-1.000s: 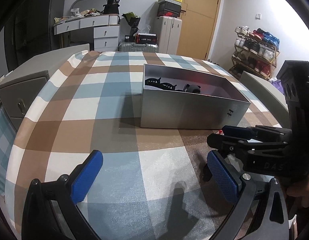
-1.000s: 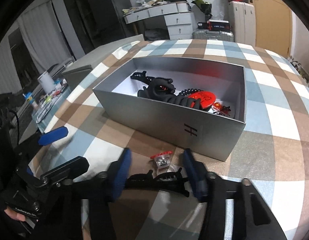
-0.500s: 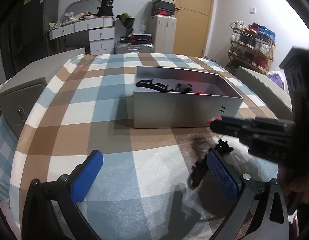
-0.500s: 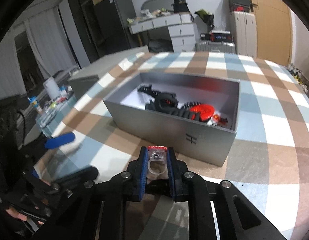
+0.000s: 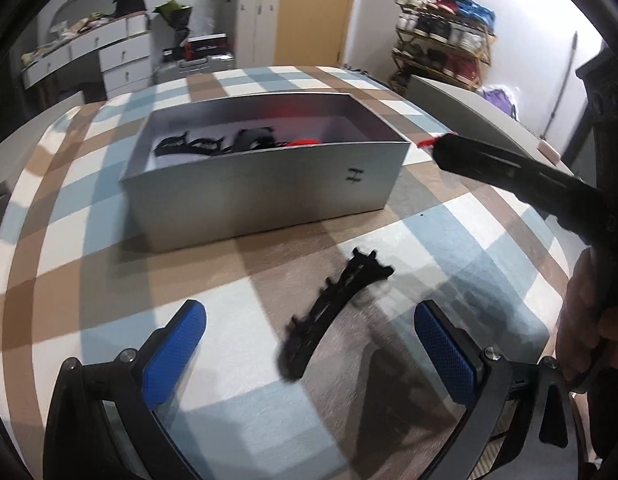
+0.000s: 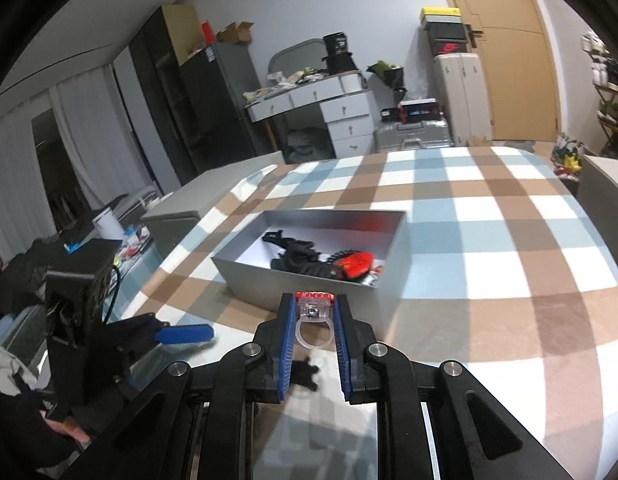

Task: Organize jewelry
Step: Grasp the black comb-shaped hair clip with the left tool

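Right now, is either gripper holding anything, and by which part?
The right gripper holds a clear plastic ring with a red top, pinched at its sides between the blue fingers. The left gripper is open and holds nothing.

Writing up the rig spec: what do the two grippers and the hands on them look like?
Both are black plastic linkage frames with silver pivot bolts. The left gripper has blue pads with a fine dimpled grid texture; the right gripper has matching blue pads. The left hand wears a dark glove or sleeve; the right hand is bare. A blue cable runs by the left gripper's body.
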Available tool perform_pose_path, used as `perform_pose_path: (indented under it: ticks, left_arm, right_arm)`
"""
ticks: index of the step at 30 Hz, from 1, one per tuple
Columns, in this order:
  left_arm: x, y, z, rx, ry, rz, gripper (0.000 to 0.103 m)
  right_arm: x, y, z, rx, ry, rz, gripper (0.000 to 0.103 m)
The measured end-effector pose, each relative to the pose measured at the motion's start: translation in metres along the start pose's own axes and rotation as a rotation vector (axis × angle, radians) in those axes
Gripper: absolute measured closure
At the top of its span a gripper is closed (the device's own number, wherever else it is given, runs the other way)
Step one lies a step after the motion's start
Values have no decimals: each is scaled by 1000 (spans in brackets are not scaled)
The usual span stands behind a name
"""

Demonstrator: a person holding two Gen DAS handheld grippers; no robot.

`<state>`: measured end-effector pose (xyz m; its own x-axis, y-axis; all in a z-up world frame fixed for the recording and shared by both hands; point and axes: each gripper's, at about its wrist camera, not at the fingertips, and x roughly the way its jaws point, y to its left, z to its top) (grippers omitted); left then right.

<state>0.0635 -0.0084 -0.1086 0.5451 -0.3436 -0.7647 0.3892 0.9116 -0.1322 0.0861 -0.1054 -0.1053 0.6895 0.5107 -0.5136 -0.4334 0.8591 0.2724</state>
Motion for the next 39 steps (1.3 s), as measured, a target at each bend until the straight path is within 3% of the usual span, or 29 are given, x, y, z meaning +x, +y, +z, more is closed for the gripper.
perform_pose_path:
  ticks: [5, 8, 14, 16, 18, 23, 39]
  left_arm:
    - [8, -9, 8, 39, 38, -36, 3]
    - [12, -11, 10, 53, 69, -39, 16]
    - [16, -23, 9, 101, 106, 5, 56]
    - [15, -25, 8, 127, 108, 39, 80]
    - [14, -25, 7, 131, 113, 24, 88]
    - [7, -28, 6, 149, 95, 11, 89]
    - [-41, -14, 38, 102, -81, -12, 89]
  right_arm:
    - [-10, -16, -6, 45, -11, -11, 85]
    - [-13, -23, -9, 64, -12, -17, 85]
    - [-15, -29, -10, 79, -12, -19, 85]
    - [-15, -29, -10, 82, -15, -14, 85]
    - [-15, -29, -11, 81, -15, -14, 85]
    - [-16, -28, -11, 82, -17, -17, 85]
    - [-23, -5, 16, 31, -64, 13, 85]
